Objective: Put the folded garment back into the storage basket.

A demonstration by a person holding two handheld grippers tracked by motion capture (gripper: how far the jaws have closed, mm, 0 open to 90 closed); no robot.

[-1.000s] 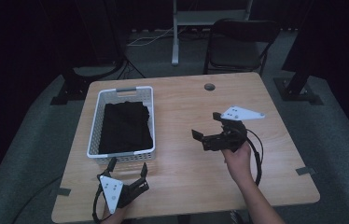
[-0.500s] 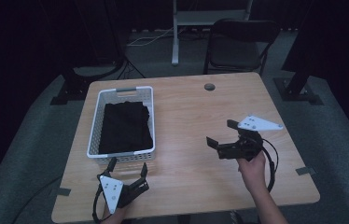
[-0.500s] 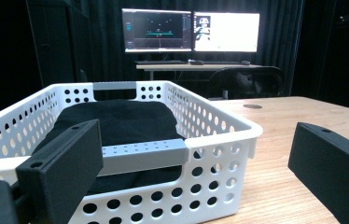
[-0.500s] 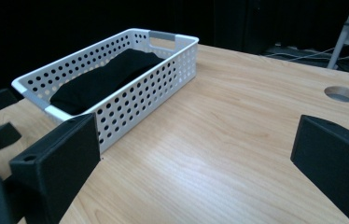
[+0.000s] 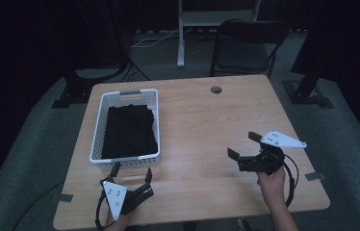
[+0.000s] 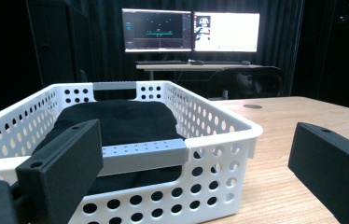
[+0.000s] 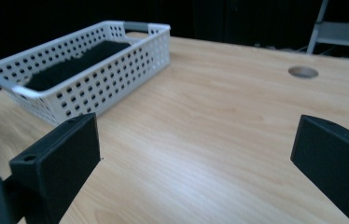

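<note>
Basket (image 5: 100, 132): white, perforated plastic, grey handles at both short ends; set on the left half of the table (image 5: 202, 120), long side running away from the person. Folded black cloth (image 5: 131, 131) is laid inside, flat on the bottom, its top below the rim.

Left gripper (image 5: 132, 174): held at the table's near left edge, just short of the basket's near end, pointed at it. Jaws are spread wide, nothing between them; in the left gripper view the basket's near wall and handle are seen between them.

Right gripper (image 5: 243, 146): held by a hand (image 5: 270, 180) over the right half of the table, well apart from the basket, pointed leftward. Jaws are spread wide and empty; bare wood is seen between them in the right gripper view.

Chair (image 5: 245, 45): black, placed beyond the far edge.
</note>
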